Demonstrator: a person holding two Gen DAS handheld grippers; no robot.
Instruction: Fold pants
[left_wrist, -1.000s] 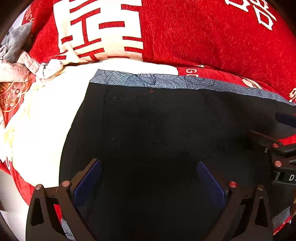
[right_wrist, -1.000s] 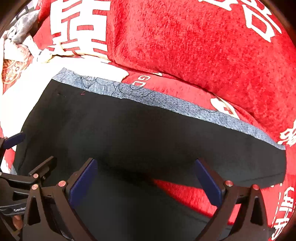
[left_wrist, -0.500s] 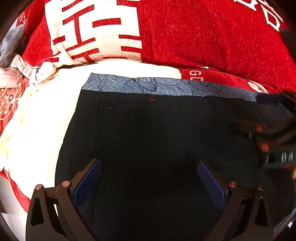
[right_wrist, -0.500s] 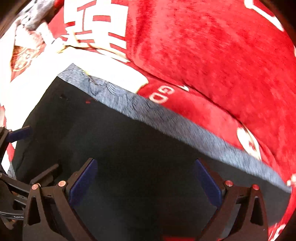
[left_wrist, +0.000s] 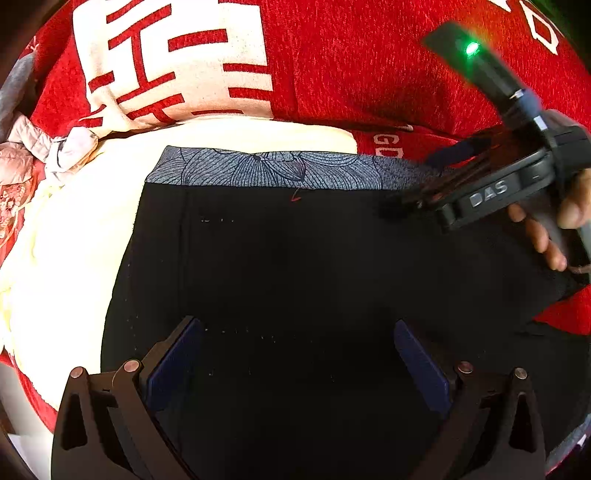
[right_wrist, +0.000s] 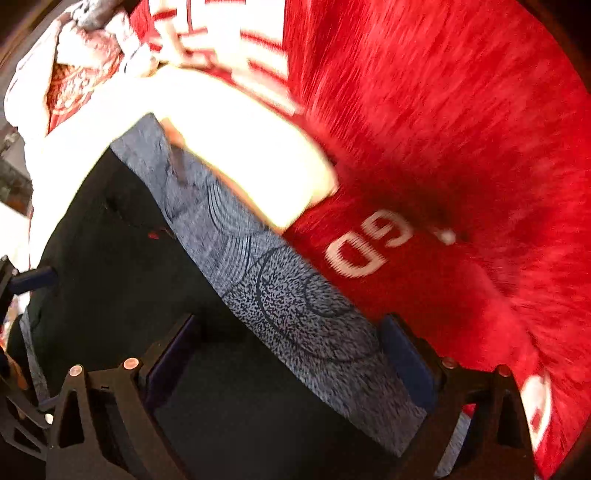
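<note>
The black pants (left_wrist: 295, 280) lay spread flat on a red blanket (left_wrist: 369, 74) with large cream characters, partly over a cream patch (left_wrist: 74, 240) of that blanket. Along the far edge ran a grey waistband (left_wrist: 266, 170) printed with fine dark petal lines; a tiny red thread mark sat just below it, and faint pale specks dotted the dark cloth. A bundle of pinkish-grey fabric (left_wrist: 40, 155) lay at the far left.

The left tongs (left_wrist: 299, 362) hovered over the near part of the pants, blue pads spread wide with nothing between them. The right tongs (right_wrist: 291, 362) were also spread wide, straddling the waistband where it met the red blanket, gripping nothing.

Compared with a second earlier, the right tongs (left_wrist: 436, 184) had travelled from the near right side of the pants up to the waistband; in the left wrist view they now reached in from the upper right, a green light glowing on the handle and the person's right hand (left_wrist: 554, 229) visible. The right wrist view had tilted and was smeared by motion. The pants themselves had not shifted, and the left tongs had stayed put.
</note>
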